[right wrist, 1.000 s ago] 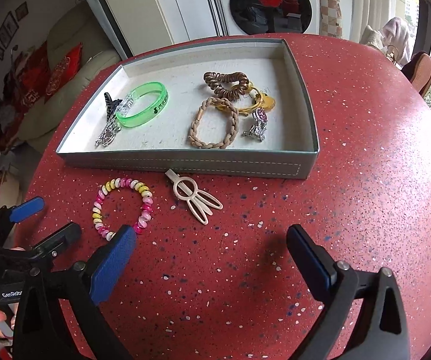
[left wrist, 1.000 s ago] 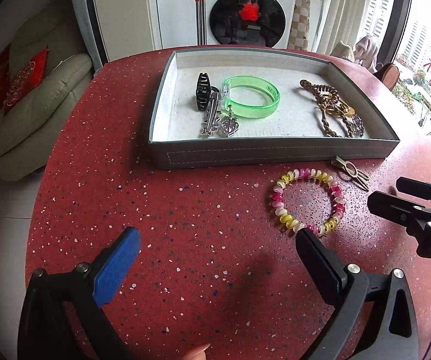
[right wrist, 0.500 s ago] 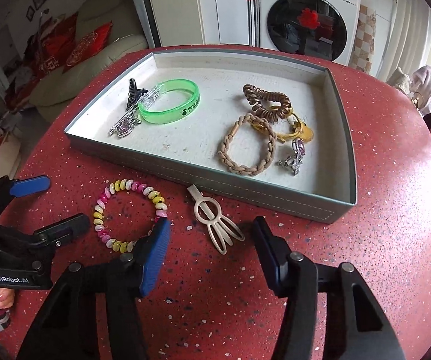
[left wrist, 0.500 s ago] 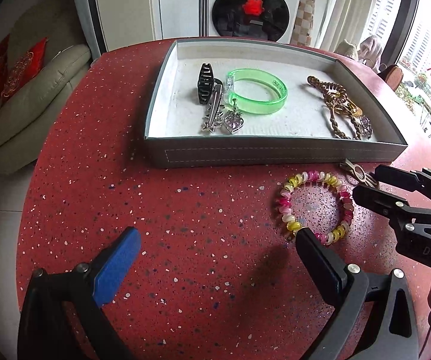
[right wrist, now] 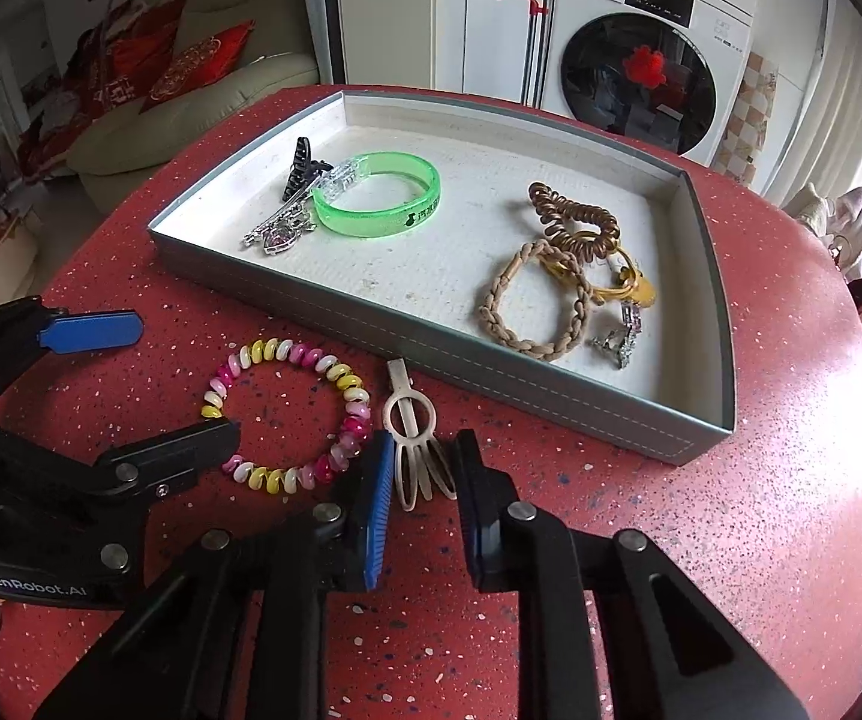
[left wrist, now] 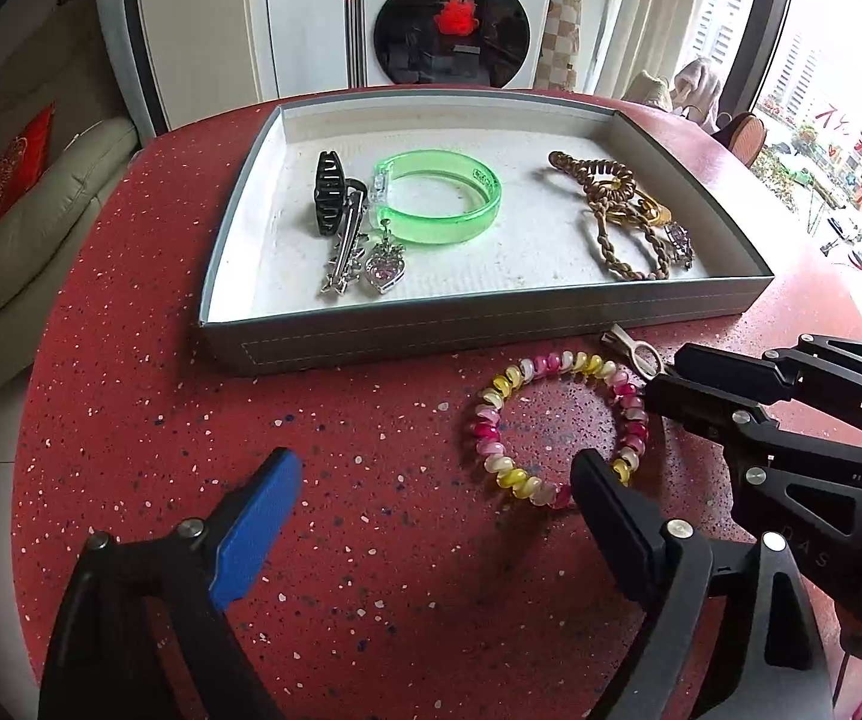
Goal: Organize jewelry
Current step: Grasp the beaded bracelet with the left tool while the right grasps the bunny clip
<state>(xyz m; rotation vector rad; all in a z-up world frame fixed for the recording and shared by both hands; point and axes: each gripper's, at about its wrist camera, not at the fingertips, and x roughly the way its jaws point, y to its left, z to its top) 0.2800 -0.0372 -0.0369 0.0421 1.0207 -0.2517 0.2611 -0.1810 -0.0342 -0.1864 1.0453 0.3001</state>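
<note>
A round red speckled table (right wrist: 700,540) holds a shallow grey tray (right wrist: 407,336) with a pale lining, set toward the far side. In the tray's left part lie a black claw clip (left wrist: 327,197), a silver clip (left wrist: 344,255) with a heart charm (left wrist: 384,267), and a clear green bangle (right wrist: 380,195). In its right part lie a brown coil tie (right wrist: 574,216), a braided tan bracelet (right wrist: 535,309), a yellow piece (right wrist: 628,291) and a small silver charm (right wrist: 619,333), all bunched together.

On the table just in front of the tray's near wall lies a bead bracelet (right wrist: 287,414) of pink, yellow and white beads. Right beside it, to its right, lies a cream hair clip (right wrist: 413,438), its narrow end close to the tray wall and its looped prongs pointing toward the near edge.

The right gripper (right wrist: 422,474) is angled down over the hair clip. Its jaws have just been closing and now stand narrow, with the clip's prongs between the two pads; whether the pads already press on the clip cannot be told.

The left gripper (left wrist: 436,516) sits to the left, jaws spread wide and holding nothing. Its right finger (left wrist: 604,510) lies at the near rim of the bead bracelet

Beyond the table stand a washing machine (right wrist: 640,60) and a cream sofa (right wrist: 191,96) with red cushions
</note>
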